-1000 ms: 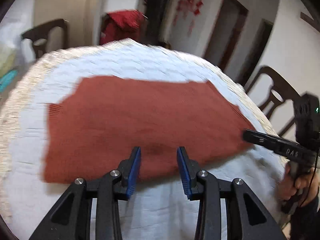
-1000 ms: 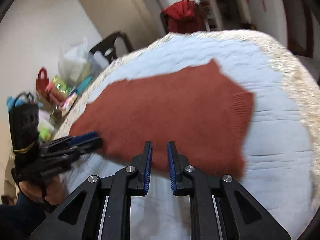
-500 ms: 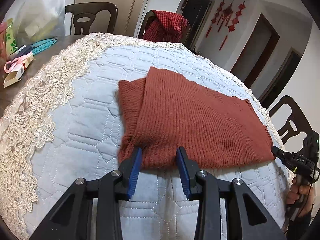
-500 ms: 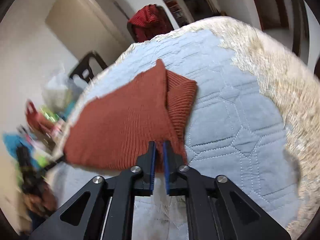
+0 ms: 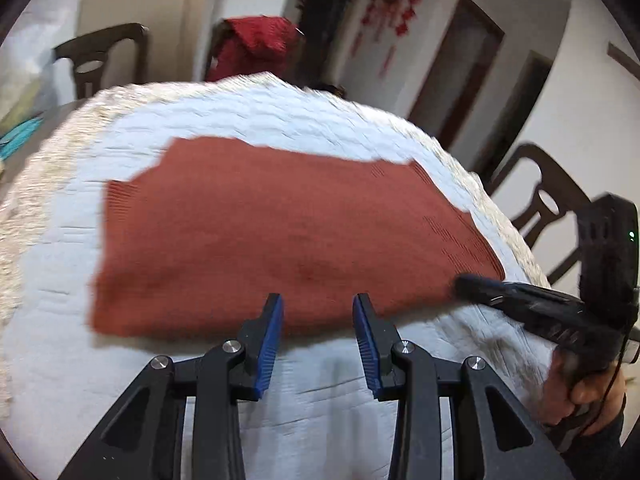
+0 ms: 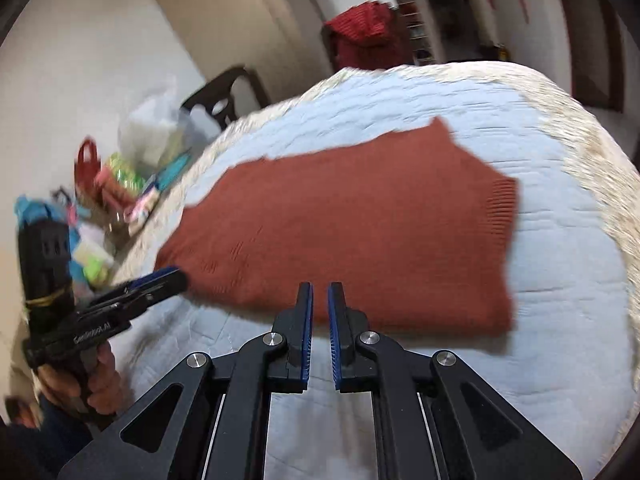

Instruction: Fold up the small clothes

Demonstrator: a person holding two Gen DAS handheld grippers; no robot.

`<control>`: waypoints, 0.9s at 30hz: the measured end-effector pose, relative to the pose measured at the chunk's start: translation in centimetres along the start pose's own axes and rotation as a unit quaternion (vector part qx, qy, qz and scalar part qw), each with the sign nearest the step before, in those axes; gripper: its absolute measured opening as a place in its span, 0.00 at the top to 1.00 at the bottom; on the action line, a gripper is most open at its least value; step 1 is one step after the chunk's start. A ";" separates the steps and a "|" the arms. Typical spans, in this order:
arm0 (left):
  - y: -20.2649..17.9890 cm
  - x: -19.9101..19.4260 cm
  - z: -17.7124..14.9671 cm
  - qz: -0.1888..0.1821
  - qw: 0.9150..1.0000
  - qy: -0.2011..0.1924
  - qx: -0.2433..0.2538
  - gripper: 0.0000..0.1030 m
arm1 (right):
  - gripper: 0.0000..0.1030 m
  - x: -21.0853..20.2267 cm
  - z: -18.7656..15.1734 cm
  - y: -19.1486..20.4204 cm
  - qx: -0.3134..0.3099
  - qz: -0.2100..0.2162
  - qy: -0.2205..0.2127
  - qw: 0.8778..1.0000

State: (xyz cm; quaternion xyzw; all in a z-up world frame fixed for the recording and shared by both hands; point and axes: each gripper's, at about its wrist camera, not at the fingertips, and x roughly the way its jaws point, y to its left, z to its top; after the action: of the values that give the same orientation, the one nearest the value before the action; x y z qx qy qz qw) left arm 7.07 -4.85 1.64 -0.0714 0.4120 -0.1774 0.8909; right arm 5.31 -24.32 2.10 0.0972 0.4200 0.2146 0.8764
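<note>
Sweater (image 5: 280, 236) is spread flat in the middle of the white quilted cover (image 5: 328, 408) on the surface, with both my claws just short of its near edge. The left claw (image 5: 318, 320) is spread, nothing in it. The right claw (image 6: 320, 308) is almost pressed together with a thin gap. Its jaws have just been opening a touch, with nothing between them.

Next step, as I read it, is a grab along that near edge. I should widen the right claw first and take one layer at each near corner of the sweater. Then I lift both evenly so the fold line stays straight.

Against a second ago, the sweater lies the same, but the right claw's gap is narrower. Half a second ago both cameras sat nearer the sweater's ends, with ribbed trim showing under its top layer.
</note>
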 end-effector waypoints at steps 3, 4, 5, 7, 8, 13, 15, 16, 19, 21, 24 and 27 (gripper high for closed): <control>-0.8 1.0 0.0 0.013 1.000 0.014 0.012 0.63 | 0.93 2.3 -0.6 0.3 -0.014 -0.016 0.035 0.999; -1.0 0.7 0.1 0.007 1.000 0.012 0.011 0.63 | 0.93 2.0 -0.4 0.4 -0.012 -0.014 0.031 0.999; -1.2 0.4 0.3 -0.002 1.000 0.010 0.009 0.63 | 0.93 1.7 -0.3 0.5 -0.014 -0.015 0.028 0.999; -2.1 0.1 0.6 -0.011 1.000 0.003 0.014 0.63 | 0.93 1.0 -0.1 0.8 -0.020 -0.007 0.014 1.000; -2.6 0.3 0.7 -0.009 1.000 0.001 0.021 0.63 | 0.93 0.9 -0.1 1.0 -0.022 -0.002 0.011 1.000; -3.6 2.4 0.3 0.010 0.999 0.021 0.041 0.63 | 0.93 3.1 -0.3 1.0 -0.026 -0.014 0.037 0.999; -3.7 2.2 0.3 0.016 0.999 0.024 0.044 0.63 | 0.93 2.2 -0.2 0.9 -0.018 -0.006 0.030 0.999; -3.7 1.9 0.4 0.015 0.999 0.024 0.041 0.63 | 0.93 1.8 -0.1 0.8 -0.017 -0.007 0.024 1.000; -3.7 1.0 0.5 0.025 0.999 0.014 0.037 0.63 | 0.93 0.1 0.0 0.0 -0.009 -0.015 0.005 1.000; -3.5 0.1 0.4 0.049 0.998 0.000 0.038 0.62 | 0.93 -0.8 -0.1 -0.9 0.001 -0.027 -0.006 1.000; -2.3 -0.8 0.3 0.083 0.996 -0.015 0.027 0.62 | 0.93 -1.5 -0.5 -2.5 0.017 -0.051 -0.009 0.998; -0.5 -0.5 0.0 0.112 0.994 -0.004 0.016 0.62 | 0.93 -0.9 -0.9 -3.9 0.032 -0.069 0.005 0.997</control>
State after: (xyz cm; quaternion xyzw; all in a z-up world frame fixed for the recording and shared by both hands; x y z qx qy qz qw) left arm 6.67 -5.18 2.12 -0.0115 0.4110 -0.0826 0.9078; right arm 5.32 -28.17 0.79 0.0947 0.4370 0.1410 0.8833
